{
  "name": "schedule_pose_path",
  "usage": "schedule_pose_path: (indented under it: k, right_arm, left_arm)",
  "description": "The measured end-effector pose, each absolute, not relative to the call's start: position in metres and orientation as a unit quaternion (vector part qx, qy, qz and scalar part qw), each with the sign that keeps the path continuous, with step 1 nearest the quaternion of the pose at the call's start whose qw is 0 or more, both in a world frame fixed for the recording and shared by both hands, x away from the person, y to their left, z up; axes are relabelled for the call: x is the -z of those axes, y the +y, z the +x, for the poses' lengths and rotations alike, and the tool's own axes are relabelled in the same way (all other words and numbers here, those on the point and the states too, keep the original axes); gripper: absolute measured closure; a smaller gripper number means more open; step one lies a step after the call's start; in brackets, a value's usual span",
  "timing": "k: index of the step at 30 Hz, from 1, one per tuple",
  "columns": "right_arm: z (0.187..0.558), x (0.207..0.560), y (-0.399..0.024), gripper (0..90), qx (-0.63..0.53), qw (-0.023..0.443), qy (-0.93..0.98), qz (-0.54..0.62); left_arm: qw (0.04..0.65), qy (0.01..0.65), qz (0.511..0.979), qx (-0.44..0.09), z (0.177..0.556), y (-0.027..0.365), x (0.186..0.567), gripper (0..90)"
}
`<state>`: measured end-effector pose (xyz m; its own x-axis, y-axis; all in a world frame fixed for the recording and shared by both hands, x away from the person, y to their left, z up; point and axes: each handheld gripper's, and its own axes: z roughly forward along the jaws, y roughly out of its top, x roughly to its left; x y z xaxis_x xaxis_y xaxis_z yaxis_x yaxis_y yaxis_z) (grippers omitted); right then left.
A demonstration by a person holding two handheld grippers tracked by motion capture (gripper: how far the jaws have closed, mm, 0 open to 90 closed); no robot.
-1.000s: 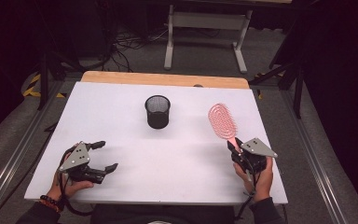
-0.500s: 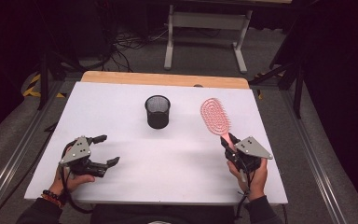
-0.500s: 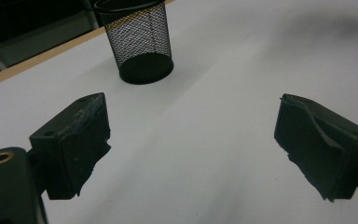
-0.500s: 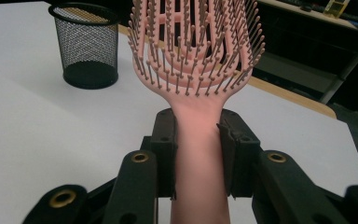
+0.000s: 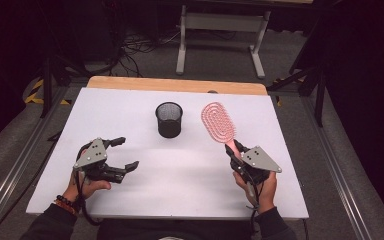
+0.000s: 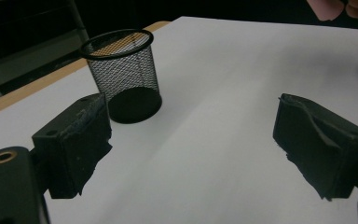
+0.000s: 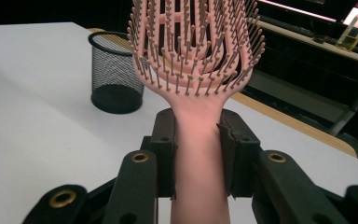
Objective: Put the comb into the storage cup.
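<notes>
We hold the pink hairbrush (image 5: 220, 124) by its handle in the right gripper (image 5: 236, 156), at the lower right of the high view; the right gripper view shows both jaws pressed flat against the handle (image 7: 196, 154), one on each side. The brush is off the table (image 5: 130, 105). Its long axis runs from the jaws up and slightly left in the frame, bristled head uppermost. The black mesh cup (image 5: 169, 119) stands upright and open-mouthed at centre frame, up and to the left of the brush head and near it. We judge that the coming move depends on this offset: the head must travel leftward to reach the cup's mouth. The left gripper (image 5: 124, 153) sits at the lower left with jaws spread wide and nothing between them; in its own view the cup (image 6: 122, 74) lies ahead at upper left. It is about as near the cup as the right.
</notes>
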<state>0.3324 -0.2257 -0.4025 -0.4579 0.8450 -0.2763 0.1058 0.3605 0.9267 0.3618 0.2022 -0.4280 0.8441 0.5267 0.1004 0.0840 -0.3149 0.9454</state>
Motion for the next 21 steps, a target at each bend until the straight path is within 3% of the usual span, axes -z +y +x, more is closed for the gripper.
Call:
schedule_pose_path:
  k: [21]
  right_arm:
    - [0.331,0.400,-0.185,69.5,-0.478,0.394,0.732,0.285]
  left_arm:
    - [0.576,0.178,0.778,-0.176,0.370,0.173,0.411,12.1]
